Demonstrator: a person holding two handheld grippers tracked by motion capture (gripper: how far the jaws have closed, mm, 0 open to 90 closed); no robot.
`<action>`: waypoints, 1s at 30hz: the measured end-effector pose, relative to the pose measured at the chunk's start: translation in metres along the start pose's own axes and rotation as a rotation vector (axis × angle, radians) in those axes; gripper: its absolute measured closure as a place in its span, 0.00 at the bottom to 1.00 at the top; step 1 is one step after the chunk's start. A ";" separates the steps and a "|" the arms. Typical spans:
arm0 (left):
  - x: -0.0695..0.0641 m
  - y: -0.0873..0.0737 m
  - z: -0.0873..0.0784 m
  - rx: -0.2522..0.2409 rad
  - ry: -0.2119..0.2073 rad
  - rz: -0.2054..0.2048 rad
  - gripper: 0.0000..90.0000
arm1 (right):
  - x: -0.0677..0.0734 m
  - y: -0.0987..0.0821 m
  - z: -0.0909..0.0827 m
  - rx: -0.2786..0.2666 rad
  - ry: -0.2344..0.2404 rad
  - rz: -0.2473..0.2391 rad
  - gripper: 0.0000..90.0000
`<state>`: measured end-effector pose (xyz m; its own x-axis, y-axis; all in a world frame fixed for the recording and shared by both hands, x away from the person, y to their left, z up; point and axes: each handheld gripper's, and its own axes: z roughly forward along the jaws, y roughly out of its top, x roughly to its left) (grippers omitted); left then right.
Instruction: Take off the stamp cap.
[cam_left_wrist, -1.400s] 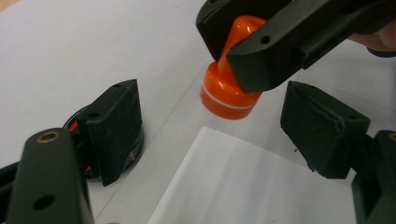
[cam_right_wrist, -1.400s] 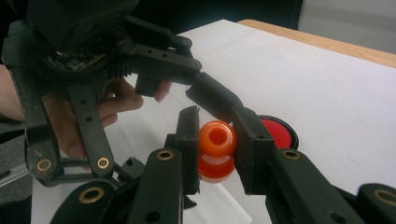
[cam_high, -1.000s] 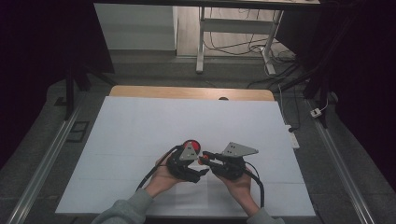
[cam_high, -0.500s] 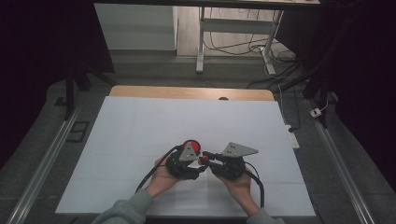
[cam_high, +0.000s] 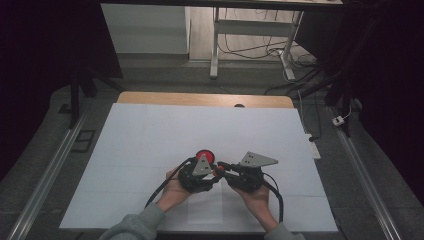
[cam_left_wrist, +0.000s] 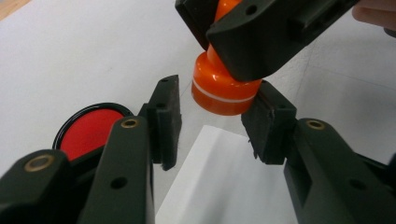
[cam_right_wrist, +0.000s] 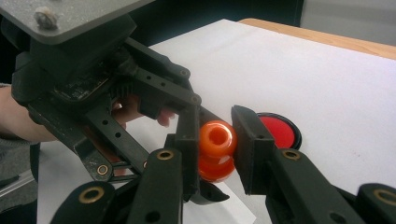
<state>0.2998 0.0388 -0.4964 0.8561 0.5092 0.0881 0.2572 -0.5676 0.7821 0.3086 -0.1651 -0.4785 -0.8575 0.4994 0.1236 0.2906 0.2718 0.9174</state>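
My right gripper (cam_right_wrist: 217, 135) is shut on the upper knob of an orange stamp (cam_right_wrist: 215, 149), holding it above the table. The stamp's wide base (cam_left_wrist: 223, 93) hangs between the pads of my left gripper (cam_left_wrist: 215, 123). Those jaws have just been closing. One pad (cam_left_wrist: 267, 116) sits against the base, while the other pad (cam_left_wrist: 164, 119) stands a small gap away. In the high view both grippers meet at the orange stamp (cam_high: 218, 170), near the table's front middle. A round red ink pad (cam_left_wrist: 91, 130) with a black rim lies on the table just behind them.
The white table surface (cam_high: 150, 140) stretches all around, with a wooden edge (cam_high: 200, 99) at the far side. A white paper sheet (cam_left_wrist: 219, 186) lies under the stamp. Metal rails (cam_high: 45, 175) run along both sides. Cables trail from both grippers toward the person.
Both hands have kept their place. The left gripper's jaws look drawn closer together around the orange stamp's base.
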 end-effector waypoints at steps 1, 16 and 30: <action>0.000 0.000 0.000 0.000 -0.001 0.001 0.66 | 0.000 0.000 0.000 0.000 0.001 0.001 0.80; -0.002 0.000 0.002 0.002 0.001 0.016 0.72 | -0.002 -0.001 0.000 0.001 0.000 0.012 0.80; -0.002 -0.002 0.003 0.009 0.003 0.013 0.73 | 0.000 -0.002 0.001 0.008 -0.015 -0.003 0.80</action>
<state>0.2993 0.0369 -0.4996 0.8581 0.5036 0.1005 0.2497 -0.5802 0.7753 0.3087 -0.1648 -0.4811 -0.8522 0.5104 0.1149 0.2909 0.2799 0.9149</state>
